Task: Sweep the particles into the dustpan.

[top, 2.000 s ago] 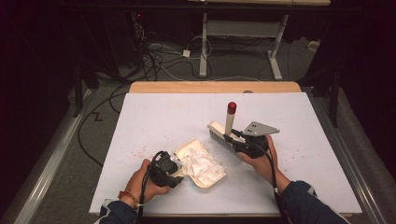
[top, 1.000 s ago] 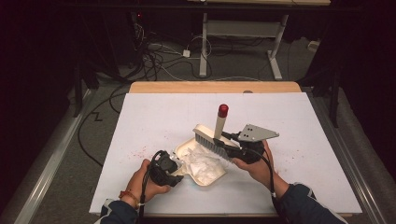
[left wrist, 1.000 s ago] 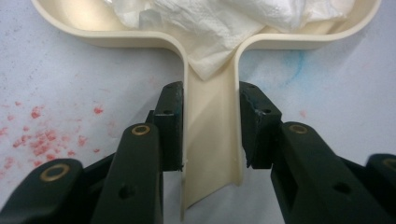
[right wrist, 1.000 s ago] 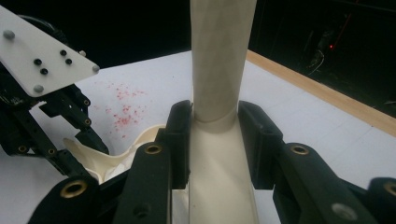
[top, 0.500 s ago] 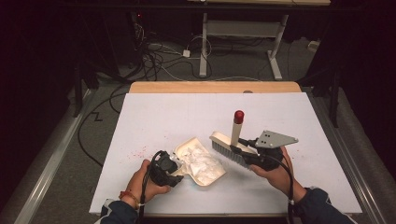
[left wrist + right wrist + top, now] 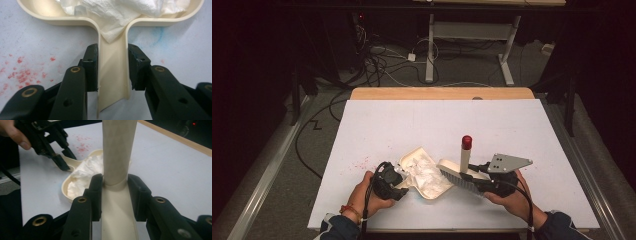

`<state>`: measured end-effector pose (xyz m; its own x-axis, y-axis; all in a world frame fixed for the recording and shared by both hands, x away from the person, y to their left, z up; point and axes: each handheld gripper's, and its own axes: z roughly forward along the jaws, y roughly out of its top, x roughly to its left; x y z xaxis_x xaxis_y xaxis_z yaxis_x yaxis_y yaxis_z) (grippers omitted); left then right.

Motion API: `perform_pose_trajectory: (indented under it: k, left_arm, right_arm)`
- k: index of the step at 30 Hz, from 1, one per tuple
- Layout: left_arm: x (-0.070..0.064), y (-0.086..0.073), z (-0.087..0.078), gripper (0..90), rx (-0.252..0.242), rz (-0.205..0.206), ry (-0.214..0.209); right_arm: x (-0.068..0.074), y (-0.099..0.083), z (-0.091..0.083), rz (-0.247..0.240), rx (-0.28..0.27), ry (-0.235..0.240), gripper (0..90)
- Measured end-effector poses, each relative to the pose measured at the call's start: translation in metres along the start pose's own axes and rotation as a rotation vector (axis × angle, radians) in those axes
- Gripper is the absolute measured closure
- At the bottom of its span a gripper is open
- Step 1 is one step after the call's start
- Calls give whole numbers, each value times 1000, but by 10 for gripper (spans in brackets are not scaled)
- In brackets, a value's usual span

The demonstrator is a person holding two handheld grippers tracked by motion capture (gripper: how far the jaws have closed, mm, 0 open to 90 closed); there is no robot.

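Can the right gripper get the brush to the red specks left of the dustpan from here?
Probably not directly. The right gripper holds the brush on the dustpan's right side, while the red specks lie beyond it, with the left gripper clamping the handle between. It would need to lift over.

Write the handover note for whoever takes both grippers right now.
Left gripper: shut on the dustpan handle, fingers on both its sides; the dustpan lies flat on the white table.
Right gripper: shut on the brush, which hangs by the dustpan's right rim, red-tipped handle upright.
Done: crumpled white tissue sits in the pan.
Left: red specks lie on the table left of the pan; sweeping them in is probably next.
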<state>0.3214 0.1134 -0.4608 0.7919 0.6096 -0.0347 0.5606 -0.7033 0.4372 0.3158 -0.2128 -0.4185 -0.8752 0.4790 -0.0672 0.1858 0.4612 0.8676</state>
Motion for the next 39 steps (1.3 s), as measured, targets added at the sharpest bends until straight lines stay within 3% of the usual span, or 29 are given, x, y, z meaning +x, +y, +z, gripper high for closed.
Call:
perform_pose_trajectory:
  k: [5, 9, 18, 24, 31, 39]
  left_arm:
    - [0, 0, 0, 621, -12, -11, -1]
    - [0, -1, 0, 621, -18, -18, -2]
    - [4, -3, -1, 621, -26, -35, 6]
    - [7, -3, 0, 621, -32, -40, 2]
    - [9, -5, -1, 621, -38, -51, 0]
    - [12, -7, -2, 621, -44, -63, 11]
  right_arm:
    - [11, 8, 12, -16, -24, 38, 684]
    - [15, 13, 18, -34, -22, 41, 684]
    - [3, 19, -6, -7, -70, 32, 684]
    - [-2, 20, -16, 9, -75, 13, 684]
    - [-4, 18, -16, 24, -65, 33, 683]
    - [-2, 24, -21, 22, -116, 12, 683]
